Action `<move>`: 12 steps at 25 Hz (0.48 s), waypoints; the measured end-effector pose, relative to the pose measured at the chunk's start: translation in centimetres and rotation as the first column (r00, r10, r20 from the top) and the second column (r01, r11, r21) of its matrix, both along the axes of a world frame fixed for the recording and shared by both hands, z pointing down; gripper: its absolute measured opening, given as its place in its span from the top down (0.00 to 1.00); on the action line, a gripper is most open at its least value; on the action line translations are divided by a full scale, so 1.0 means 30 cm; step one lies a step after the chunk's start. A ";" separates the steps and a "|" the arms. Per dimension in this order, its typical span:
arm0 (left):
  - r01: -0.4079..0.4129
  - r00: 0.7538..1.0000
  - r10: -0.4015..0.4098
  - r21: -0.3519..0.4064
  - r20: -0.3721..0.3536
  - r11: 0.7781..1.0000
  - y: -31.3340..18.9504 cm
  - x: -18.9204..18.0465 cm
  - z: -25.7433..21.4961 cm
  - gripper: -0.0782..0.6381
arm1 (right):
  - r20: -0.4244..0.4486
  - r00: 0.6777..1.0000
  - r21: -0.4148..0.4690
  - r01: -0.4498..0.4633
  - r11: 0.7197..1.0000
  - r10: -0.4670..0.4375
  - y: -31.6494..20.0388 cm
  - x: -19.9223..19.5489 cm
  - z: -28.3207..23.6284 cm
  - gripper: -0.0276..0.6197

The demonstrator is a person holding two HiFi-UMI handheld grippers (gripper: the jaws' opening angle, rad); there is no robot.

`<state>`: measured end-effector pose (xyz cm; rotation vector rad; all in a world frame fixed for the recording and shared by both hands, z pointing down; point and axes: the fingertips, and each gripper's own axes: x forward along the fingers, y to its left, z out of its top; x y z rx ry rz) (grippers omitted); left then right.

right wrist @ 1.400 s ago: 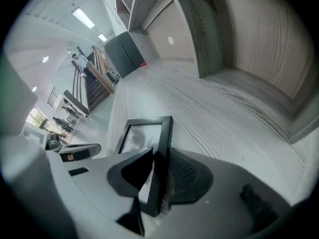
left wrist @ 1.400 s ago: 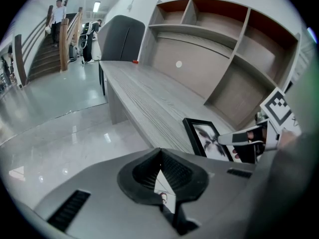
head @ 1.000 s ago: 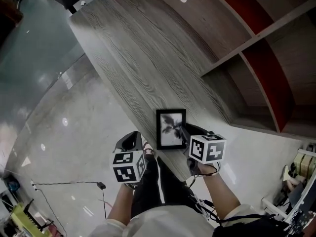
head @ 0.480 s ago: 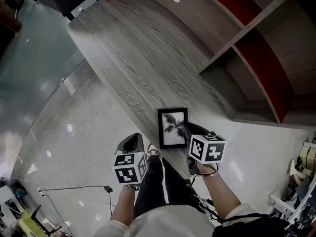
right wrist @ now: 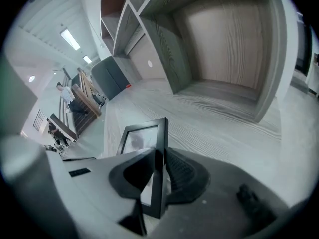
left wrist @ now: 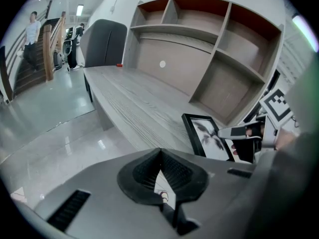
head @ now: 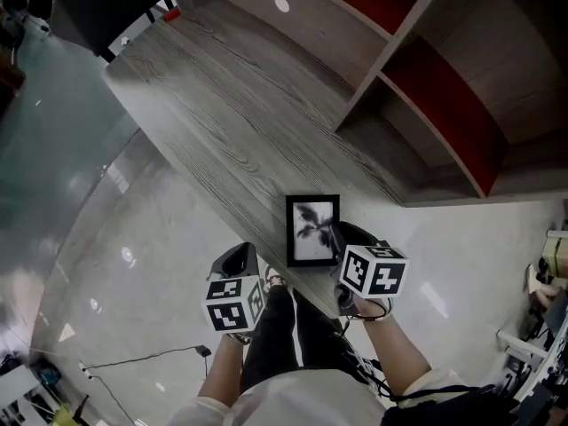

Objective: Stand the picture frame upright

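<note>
A black picture frame (head: 311,230) with a grey plant print is held over the near edge of the grey wooden table (head: 222,122). My right gripper (head: 342,238) is shut on the frame's right side; in the right gripper view the frame (right wrist: 149,148) stands edge-on between the jaws (right wrist: 158,171). My left gripper (head: 238,260) hangs left of the frame, off the table's edge, shut and holding nothing. From the left gripper view the frame (left wrist: 207,136) shows at the right, and the left gripper (left wrist: 162,176) has its jaws together.
A wooden shelf unit with red backing (head: 426,69) rises at the table's far side. A dark chair (head: 102,7) stands at the table's far left end. The glossy floor (head: 98,264) lies below left. A person (left wrist: 32,31) is on the stairs far off.
The head view has shifted a little; the frame and both grippers keep nearly the same places. The right gripper still holds the frame.
</note>
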<state>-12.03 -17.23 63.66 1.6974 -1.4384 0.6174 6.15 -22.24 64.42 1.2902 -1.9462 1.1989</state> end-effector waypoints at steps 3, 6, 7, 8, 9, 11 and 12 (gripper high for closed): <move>-0.041 0.999 0.041 0.011 -0.002 0.999 -0.018 0.027 -0.018 0.87 | 0.000 0.999 0.017 -0.052 0.999 0.052 0.009 0.037 -0.027 0.82; -0.089 0.996 0.090 0.032 -0.004 0.995 -0.046 0.065 -0.049 0.87 | -0.001 0.995 0.035 -0.103 0.994 0.103 0.020 0.080 -0.060 0.82; -0.106 0.994 0.107 0.039 -0.005 0.994 -0.057 0.078 -0.058 0.87 | -0.002 0.993 0.042 -0.119 0.992 0.119 0.022 0.094 -0.070 0.82; -0.123 0.992 0.124 0.046 -0.006 0.991 -0.070 0.091 -0.067 0.87 | -0.004 0.991 0.048 -0.135 0.990 0.135 0.023 0.106 -0.080 0.82; -0.141 0.990 0.141 0.052 -0.006 0.989 -0.082 0.104 -0.074 0.87 | -0.009 0.989 0.055 -0.149 0.987 0.150 0.026 0.119 -0.089 0.82; -0.176 0.984 0.176 0.066 -0.007 0.982 -0.104 0.134 -0.091 0.87 | -0.024 0.984 0.071 -0.175 0.982 0.177 0.035 0.147 -0.108 0.82; -0.192 0.981 0.193 0.074 -0.008 0.979 -0.112 0.152 -0.102 0.87 | -0.029 0.981 0.079 -0.190 0.979 0.192 0.042 0.163 -0.117 0.82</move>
